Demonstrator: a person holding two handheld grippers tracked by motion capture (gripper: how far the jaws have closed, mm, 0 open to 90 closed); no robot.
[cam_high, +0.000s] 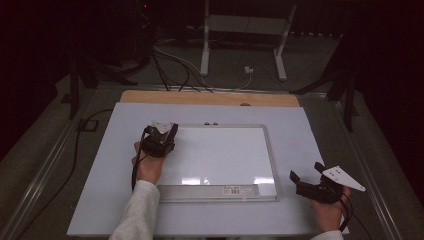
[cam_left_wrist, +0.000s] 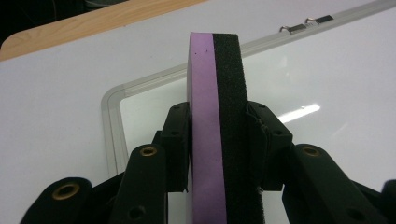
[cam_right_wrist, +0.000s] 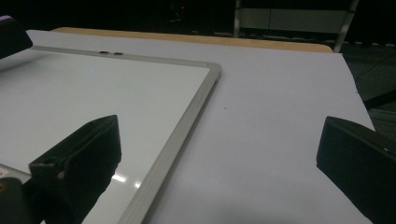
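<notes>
A dim room, with a white counter (cam_high: 100, 200) carrying a framed whiteboard (cam_high: 220, 155). The left claw (cam_high: 167, 132) sits over the board's far left corner, its jaws clamped on an eraser (cam_left_wrist: 217, 116), purple foam on one side and black felt on the other. The right claw (cam_high: 306, 176) hovers just right of the board, jaws wide with nothing between them.

The eraser (cam_left_wrist: 217, 140) runs off the left gripper view's near edge; in the high view the left gripper (cam_high: 161, 137) hides it, and the barcode label (cam_high: 231, 190) is unreadable
</notes>
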